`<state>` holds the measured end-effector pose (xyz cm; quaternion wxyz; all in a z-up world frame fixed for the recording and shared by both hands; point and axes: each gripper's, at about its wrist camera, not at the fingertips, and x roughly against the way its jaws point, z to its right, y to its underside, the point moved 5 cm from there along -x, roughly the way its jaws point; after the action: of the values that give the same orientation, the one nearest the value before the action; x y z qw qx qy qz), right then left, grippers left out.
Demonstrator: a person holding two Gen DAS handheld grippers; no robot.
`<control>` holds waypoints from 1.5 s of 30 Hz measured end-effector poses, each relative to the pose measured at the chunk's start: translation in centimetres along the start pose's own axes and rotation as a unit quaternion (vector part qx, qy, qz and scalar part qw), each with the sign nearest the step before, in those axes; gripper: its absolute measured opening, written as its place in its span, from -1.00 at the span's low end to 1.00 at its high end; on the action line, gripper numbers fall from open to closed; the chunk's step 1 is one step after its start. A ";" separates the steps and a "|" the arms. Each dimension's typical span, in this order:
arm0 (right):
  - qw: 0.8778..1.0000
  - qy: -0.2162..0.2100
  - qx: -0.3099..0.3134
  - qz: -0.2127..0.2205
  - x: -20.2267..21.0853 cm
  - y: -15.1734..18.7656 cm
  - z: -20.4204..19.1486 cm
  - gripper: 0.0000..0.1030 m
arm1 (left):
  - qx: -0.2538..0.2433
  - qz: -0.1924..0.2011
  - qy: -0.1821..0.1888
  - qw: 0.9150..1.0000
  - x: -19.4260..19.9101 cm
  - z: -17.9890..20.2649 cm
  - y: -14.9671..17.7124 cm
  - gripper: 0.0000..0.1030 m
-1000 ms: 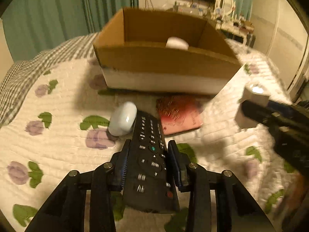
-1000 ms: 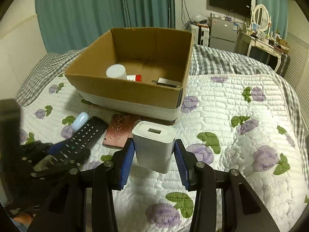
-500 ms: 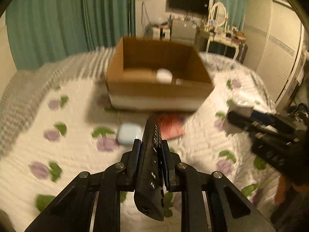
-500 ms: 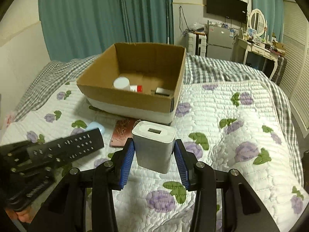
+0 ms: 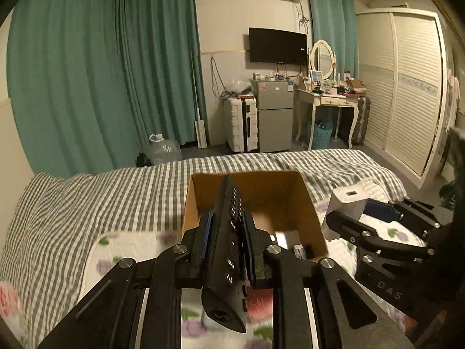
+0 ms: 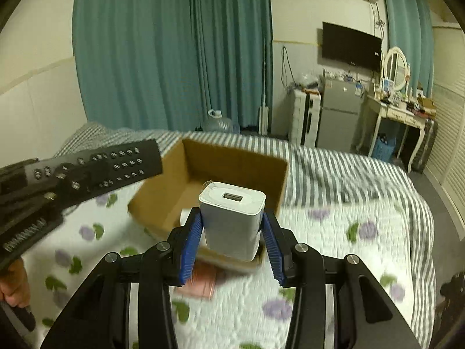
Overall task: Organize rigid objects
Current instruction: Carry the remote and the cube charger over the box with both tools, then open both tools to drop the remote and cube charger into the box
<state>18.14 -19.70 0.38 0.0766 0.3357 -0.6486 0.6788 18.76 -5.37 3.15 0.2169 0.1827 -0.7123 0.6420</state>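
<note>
My left gripper (image 5: 226,234) is shut on a black remote control (image 5: 228,247), held on edge in the air, its far end over the near wall of the open cardboard box (image 5: 305,200). My right gripper (image 6: 231,232) is shut on a white USB charger block (image 6: 232,221), raised in front of the box (image 6: 232,160). The charger (image 5: 348,200) and right gripper show at the right in the left wrist view. The remote (image 6: 116,163) shows at the left in the right wrist view. Small items lie on the box floor, partly hidden.
The box stands on a bed with a floral quilt (image 6: 334,261) and a checked blanket (image 5: 87,203). A reddish flat card (image 6: 203,282) lies on the quilt near the box. Teal curtains, a suitcase, a small fridge and a dressing table stand beyond the bed.
Both grippers have risen and tilted up, with remote and charger still held. The remote has turned onto its edge. The box now sits lower in both views.
</note>
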 end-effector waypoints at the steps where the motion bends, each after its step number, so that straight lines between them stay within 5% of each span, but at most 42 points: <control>1: 1.000 0.000 0.001 0.003 -0.7 -0.8 0.1 -0.19 | 0.000 -0.002 0.000 1.000 -1.4 -0.2 -0.4 -0.62; 8: 1.000 0.005 0.024 -0.006 -6.3 -3.1 0.3 -0.19 | 0.001 -0.021 0.002 1.000 -8.3 -1.0 -0.1 -0.62; 16: 0.998 0.007 0.031 -0.061 -12.6 -0.8 0.5 -0.19 | 0.001 -0.056 0.010 0.998 -12.7 -1.4 2.8 -0.57; 20: 0.998 0.014 0.032 -0.060 -12.7 -0.5 0.9 -0.19 | 0.013 -0.052 0.001 0.999 -12.2 -1.9 2.6 -0.51; 24: 0.998 0.017 0.029 -0.053 -12.2 -0.6 1.0 -0.19 | 0.020 -0.047 -0.002 0.999 -11.3 -2.2 2.2 -0.15; 33: 0.999 0.010 0.011 -0.050 -12.8 -0.7 1.7 -0.18 | 0.018 -0.032 -0.004 0.999 -10.1 -2.2 1.9 -0.02; 35: 0.999 0.006 -0.002 -0.053 -12.8 -0.5 2.2 0.35 | 0.019 -0.028 -0.003 0.999 -9.7 -2.3 2.0 0.04; 36: 0.999 0.014 -0.008 -0.042 -12.3 -0.7 2.5 0.44 | 0.019 -0.025 -0.003 0.999 -9.3 -2.3 2.0 0.12; 45: 0.999 0.042 -0.011 0.020 -6.2 -0.7 2.7 0.79 | 0.012 0.019 -0.034 0.999 -3.5 -2.1 1.8 0.27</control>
<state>24.19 -20.09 -2.65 0.0941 0.2929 -0.6587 0.6866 20.82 -3.11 -0.09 0.1783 0.1933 -0.7145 0.6484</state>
